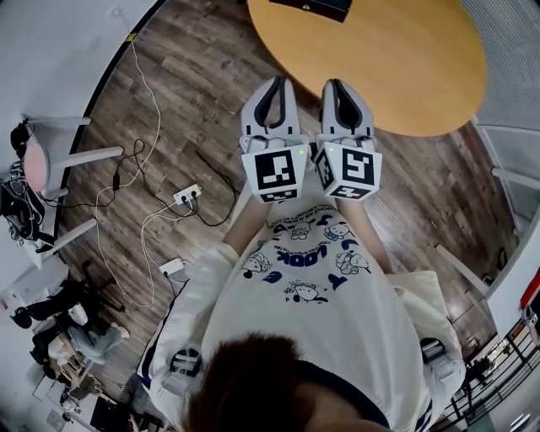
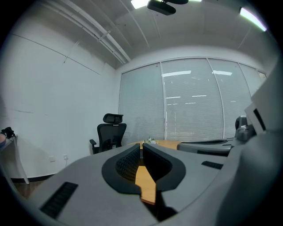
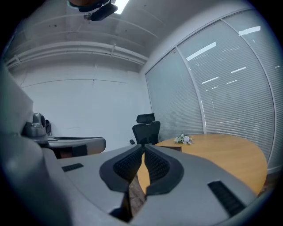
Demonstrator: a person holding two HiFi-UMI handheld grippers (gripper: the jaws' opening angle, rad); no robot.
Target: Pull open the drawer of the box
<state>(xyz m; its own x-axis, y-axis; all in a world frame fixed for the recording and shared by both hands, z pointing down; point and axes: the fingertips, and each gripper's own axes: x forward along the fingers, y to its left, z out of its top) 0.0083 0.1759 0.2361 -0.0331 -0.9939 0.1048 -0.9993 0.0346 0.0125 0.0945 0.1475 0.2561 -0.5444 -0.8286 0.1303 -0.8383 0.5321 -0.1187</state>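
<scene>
Both jaw pairs shut tight, nothing held: left gripper [image 1: 274, 84], right gripper [image 1: 337, 86]. Table [image 1: 405, 67] seen ahead of jaws. Dark thing [image 1: 310, 7], maybe box, far ahead; neither nearer.

Round table [image 1: 380, 67] past top edge

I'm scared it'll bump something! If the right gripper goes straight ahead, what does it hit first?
Likely the black office chair, straight beyond the shut right gripper, past the round orange wooden table. It might skim that tabletop first; depth is unclear.
</scene>
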